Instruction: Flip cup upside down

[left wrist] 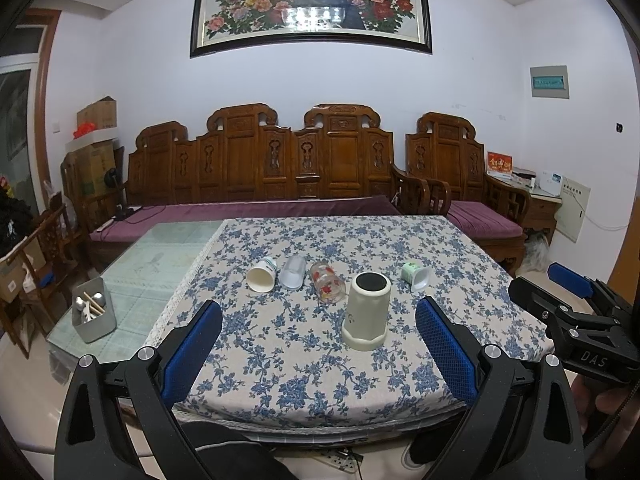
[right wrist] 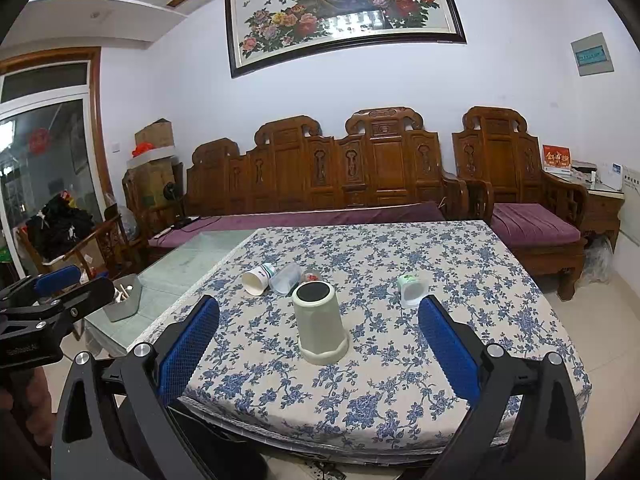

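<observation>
A beige cup (left wrist: 367, 316) stands upside down on the floral tablecloth (left wrist: 304, 360), its dark base up; it also shows in the right wrist view (right wrist: 320, 326). Behind it lie a white paper cup (left wrist: 262, 275), a clear plastic cup (left wrist: 294, 272), a red-flowered glass (left wrist: 327, 282) and a small green-and-white cup (left wrist: 416, 276), all on their sides. My left gripper (left wrist: 320, 328) is open and empty, held near the table's front edge. My right gripper (right wrist: 318, 330) is open and empty too, back from the beige cup.
A metal tin with utensils (left wrist: 93, 316) stands on the glass tabletop (left wrist: 160, 256) left of the cloth. A carved wooden sofa (left wrist: 260, 168) with purple cushions runs behind the table. The right gripper's body shows at the right edge of the left wrist view (left wrist: 572, 320).
</observation>
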